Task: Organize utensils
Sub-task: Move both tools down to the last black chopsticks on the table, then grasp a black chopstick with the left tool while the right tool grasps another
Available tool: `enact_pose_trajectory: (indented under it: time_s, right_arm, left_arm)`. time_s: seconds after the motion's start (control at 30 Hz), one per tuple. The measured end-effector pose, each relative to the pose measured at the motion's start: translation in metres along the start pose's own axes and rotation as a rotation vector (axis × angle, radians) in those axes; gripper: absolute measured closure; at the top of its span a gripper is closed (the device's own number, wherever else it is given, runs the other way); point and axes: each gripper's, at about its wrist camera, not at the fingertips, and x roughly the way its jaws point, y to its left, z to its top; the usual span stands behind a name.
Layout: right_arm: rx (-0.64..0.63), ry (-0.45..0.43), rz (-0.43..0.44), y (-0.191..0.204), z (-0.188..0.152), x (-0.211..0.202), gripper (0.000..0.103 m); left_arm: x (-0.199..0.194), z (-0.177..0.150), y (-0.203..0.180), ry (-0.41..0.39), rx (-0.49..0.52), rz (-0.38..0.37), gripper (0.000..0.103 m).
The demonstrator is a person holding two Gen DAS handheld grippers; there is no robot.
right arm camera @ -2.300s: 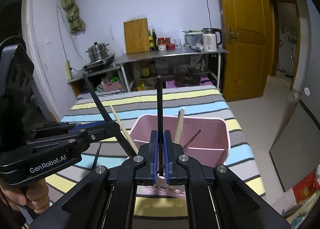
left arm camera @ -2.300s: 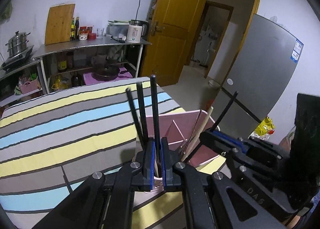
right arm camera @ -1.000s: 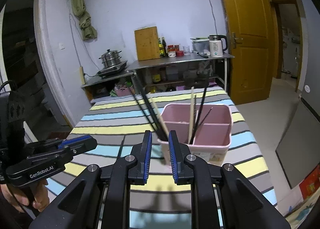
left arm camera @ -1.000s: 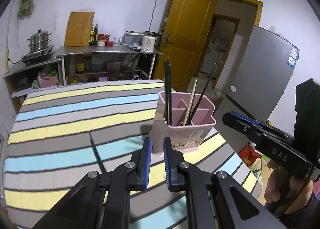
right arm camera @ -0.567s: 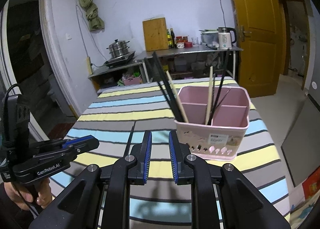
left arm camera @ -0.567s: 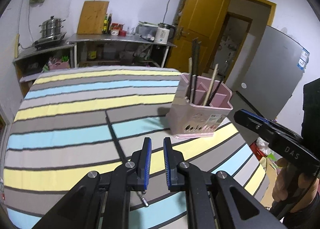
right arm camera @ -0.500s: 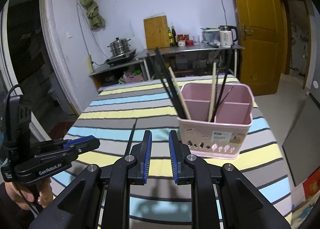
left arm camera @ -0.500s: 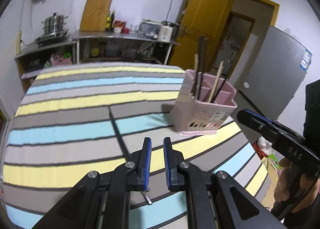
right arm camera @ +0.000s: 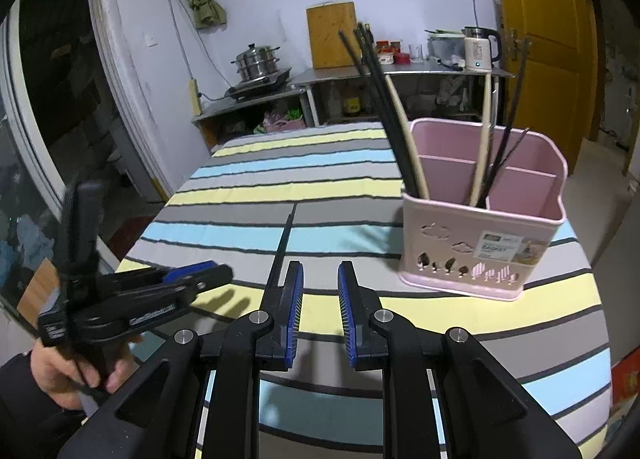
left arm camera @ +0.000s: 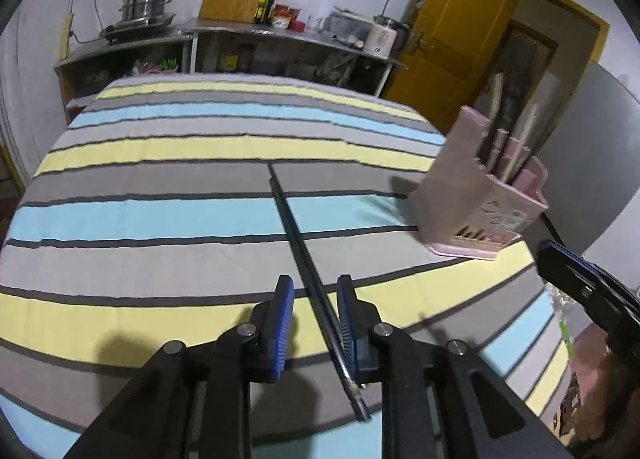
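Chopstick (left arm camera: 298,247), thin, black, silver-tipped, flat on striped tablecloth (left arm camera: 160,179)

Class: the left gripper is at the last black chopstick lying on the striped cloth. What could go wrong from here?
1. The left gripper has just been opening, with the black chopstick between its pads. The thin stick lies flat and could slip or roll as they close.
2. The pink holder stands near the table edge; a knock might tip it.
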Motion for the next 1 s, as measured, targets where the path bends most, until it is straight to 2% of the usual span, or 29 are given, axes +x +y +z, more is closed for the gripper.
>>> enact_pose_trajectory:
  time_s: [0.3,0.37,0.57,1.0]
  right_arm:
    - [0.009,0.039,-0.002,-0.008,-0.005,0.017,0.085]
    - [0.01,0.046,-0.002,-0.01,-0.003,0.021,0.085]
    - [0.015,0.057,-0.002,-0.012,-0.002,0.029,0.085]
    - [0.013,0.069,0.006,-0.011,-0.004,0.036,0.085]
  left_arm:
    - [0.052,0.003,-0.006,0.063,0.029,0.047,0.081]
    - [0.06,0.001,-0.004,0.072,0.027,0.053,0.078]
    - [0.056,-0.004,-0.001,0.039,0.054,0.047,0.076]
    - [0.029,-0.027,0.027,-0.012,0.014,0.02,0.076]
